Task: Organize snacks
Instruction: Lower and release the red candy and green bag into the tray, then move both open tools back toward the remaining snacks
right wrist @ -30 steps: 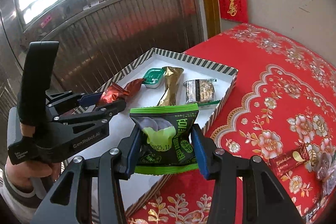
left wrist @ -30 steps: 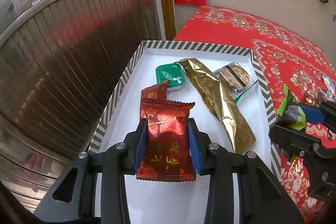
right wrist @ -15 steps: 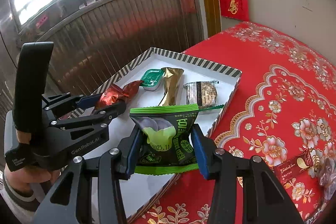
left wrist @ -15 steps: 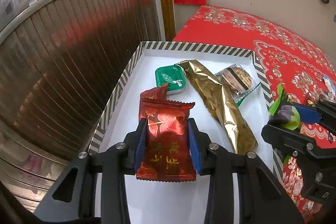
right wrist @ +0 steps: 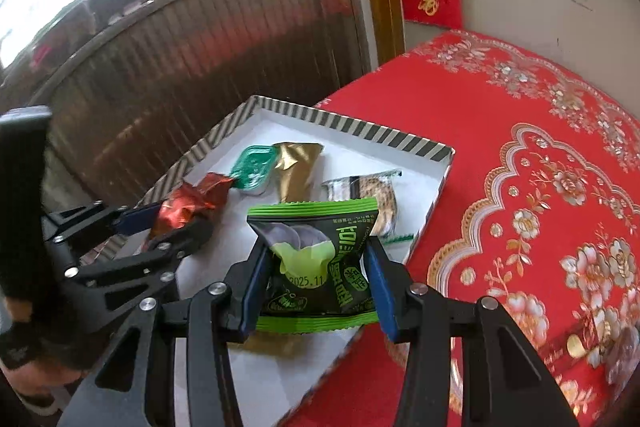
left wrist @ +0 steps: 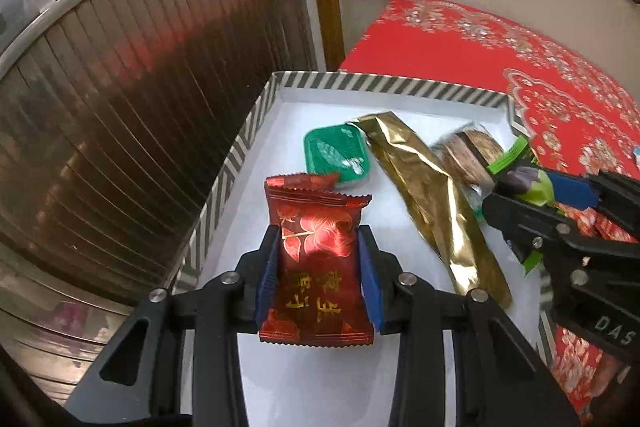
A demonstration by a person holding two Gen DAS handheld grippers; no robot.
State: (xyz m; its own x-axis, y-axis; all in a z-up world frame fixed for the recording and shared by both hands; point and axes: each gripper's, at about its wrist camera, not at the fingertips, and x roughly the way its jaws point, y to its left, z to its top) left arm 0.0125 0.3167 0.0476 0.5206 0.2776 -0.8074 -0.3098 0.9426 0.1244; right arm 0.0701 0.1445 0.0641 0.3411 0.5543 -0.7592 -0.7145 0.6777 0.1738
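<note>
While over the tray [left wrist: 256, 131], left claw [left wrist: 319, 279] around red packet [left wrist: 316, 263], right claw [right wrist: 316, 281] around green packet [right wrist: 320, 267].

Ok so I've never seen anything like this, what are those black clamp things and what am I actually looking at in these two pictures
These are two hand-held grippers, one in each of a person's hands, not a robot. Each carries a camera looking forward along its two fingers, so you get one picture per hand.

In the left camera's picture, the left gripper is shut on a red snack packet. In the right camera's, the right gripper is shut on a green snack packet.

Both hang over a white box with a striped rim, which sits on a red flowered cloth. Inside lie a green tub, a long gold packet and a clear-wrapped biscuit.
</note>
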